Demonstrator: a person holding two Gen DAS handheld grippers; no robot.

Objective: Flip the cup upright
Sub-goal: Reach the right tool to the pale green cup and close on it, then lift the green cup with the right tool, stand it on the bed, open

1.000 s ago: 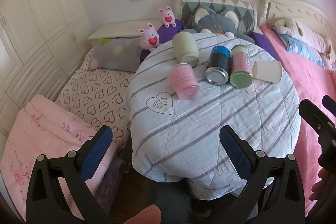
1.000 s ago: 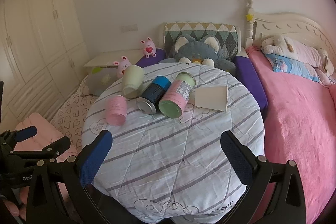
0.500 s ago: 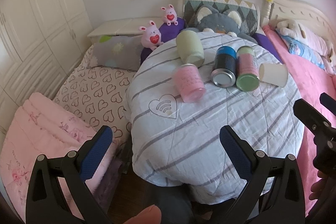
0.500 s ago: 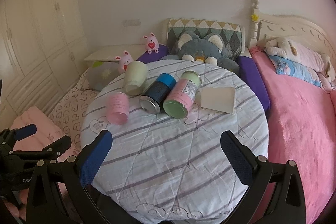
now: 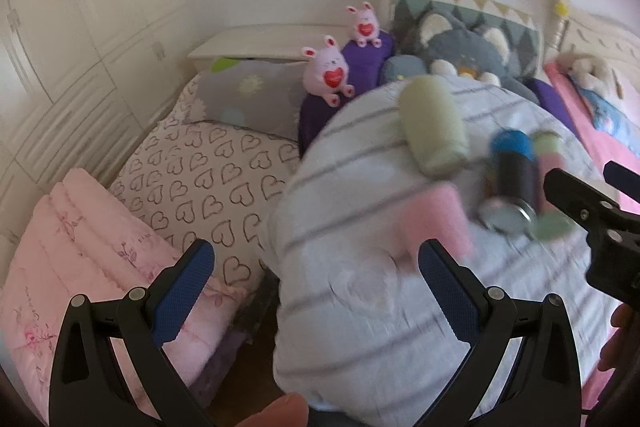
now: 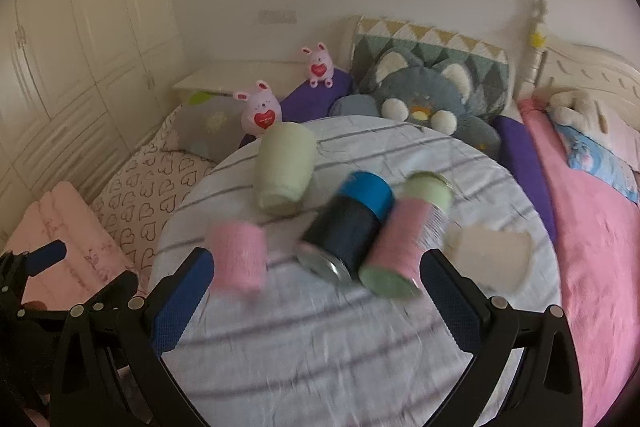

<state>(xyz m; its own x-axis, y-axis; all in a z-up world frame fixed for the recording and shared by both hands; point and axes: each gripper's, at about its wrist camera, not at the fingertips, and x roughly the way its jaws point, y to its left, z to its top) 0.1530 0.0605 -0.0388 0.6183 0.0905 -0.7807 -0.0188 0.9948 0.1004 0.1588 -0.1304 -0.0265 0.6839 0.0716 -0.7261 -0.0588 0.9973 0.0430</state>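
Observation:
Several containers lie on their sides on a round table under a striped cloth (image 6: 320,339): a pink cup (image 6: 239,259), a pale green cup (image 6: 285,169), a blue-topped dark can (image 6: 352,219), a pink-and-green can (image 6: 404,243) and a white paper cup (image 6: 492,255). My right gripper (image 6: 316,303) is open and empty, just short of the pink cup and the cans. My left gripper (image 5: 316,291) is open and empty at the table's left edge; the pink cup (image 5: 434,223) lies beyond its right finger. The near objects are blurred by motion.
A heart-print bed (image 5: 200,183) and a folded pink quilt (image 5: 80,259) lie left of the table. A pink bed (image 6: 600,247) is on the right. Plush rabbits (image 6: 262,113) and a grey cat cushion (image 6: 424,95) sit behind the table.
Both grippers have moved forward toward the table; the cups and cans now look larger and closer. The left view has swung left. Nothing on the table has moved.

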